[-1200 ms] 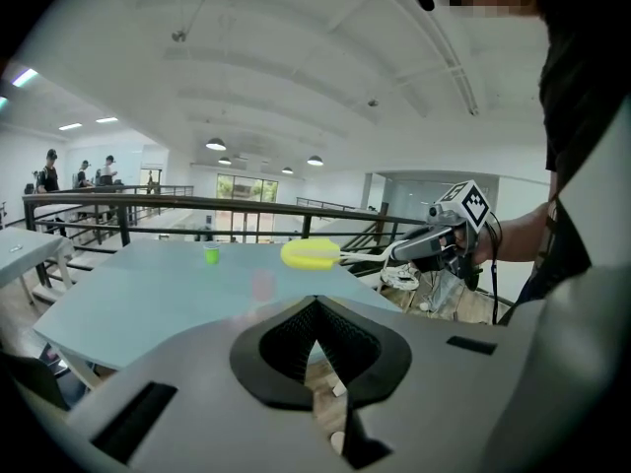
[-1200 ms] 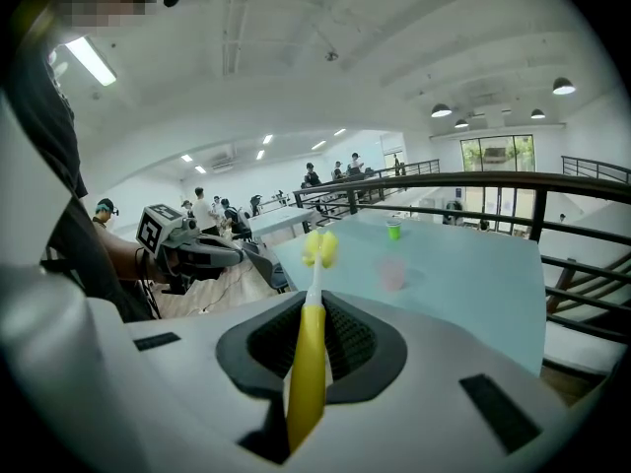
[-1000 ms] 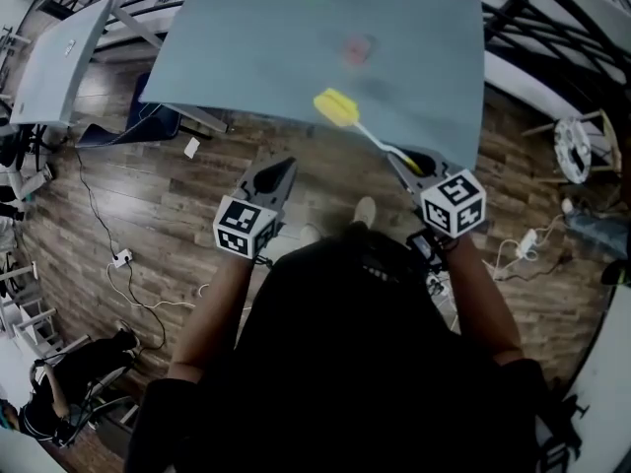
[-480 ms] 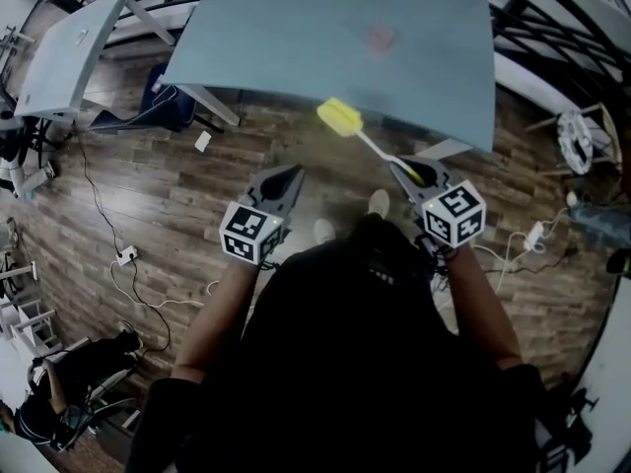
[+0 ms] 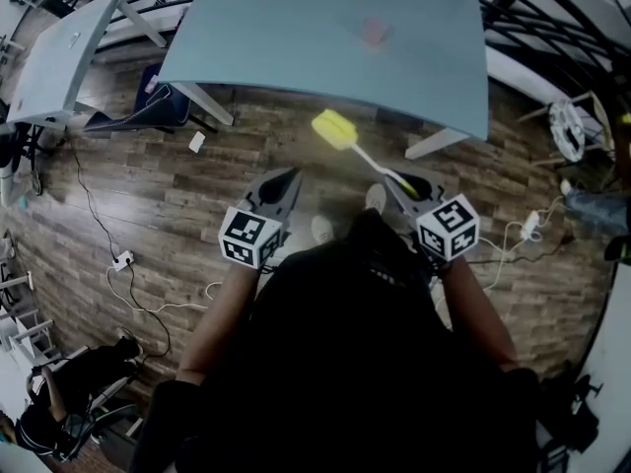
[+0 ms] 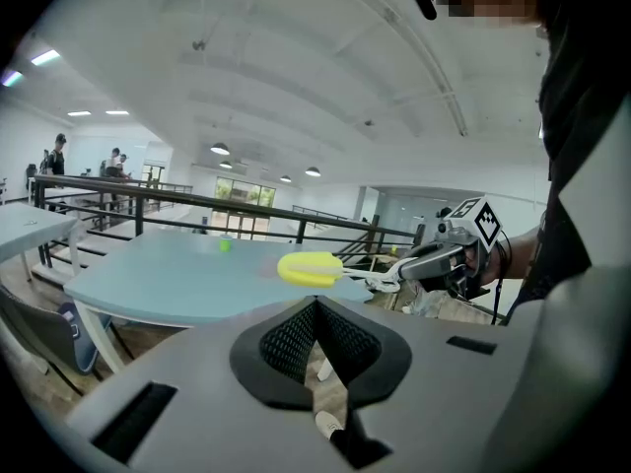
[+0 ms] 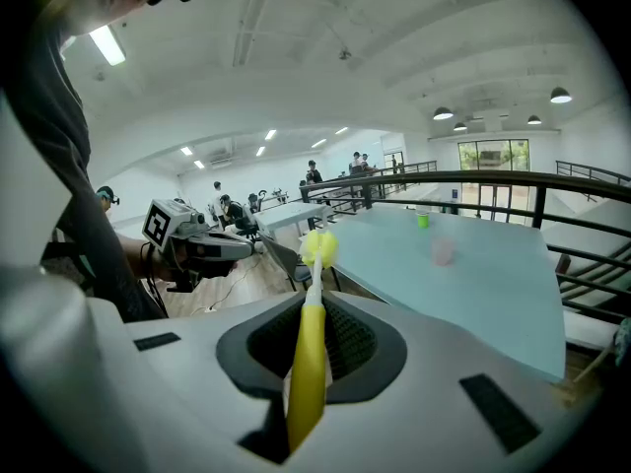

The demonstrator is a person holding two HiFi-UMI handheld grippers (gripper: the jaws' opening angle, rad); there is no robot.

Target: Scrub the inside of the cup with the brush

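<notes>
Right gripper (image 5: 398, 179) jaws clamp brush (image 5: 357, 149) handle; left gripper (image 5: 284, 177) jaws closed, empty. Best to reach the surface (image 5: 256, 37) and steady pink cup (image 5: 373, 33) first.

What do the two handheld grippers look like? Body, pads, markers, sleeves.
Both match. The left gripper and right gripper have grey moulded bodies tapering to pointed jaws, lined with black textured pads. Each carries a white cube printed with black square markers. The person wears a black top; the forearms are uncovered.
</notes>
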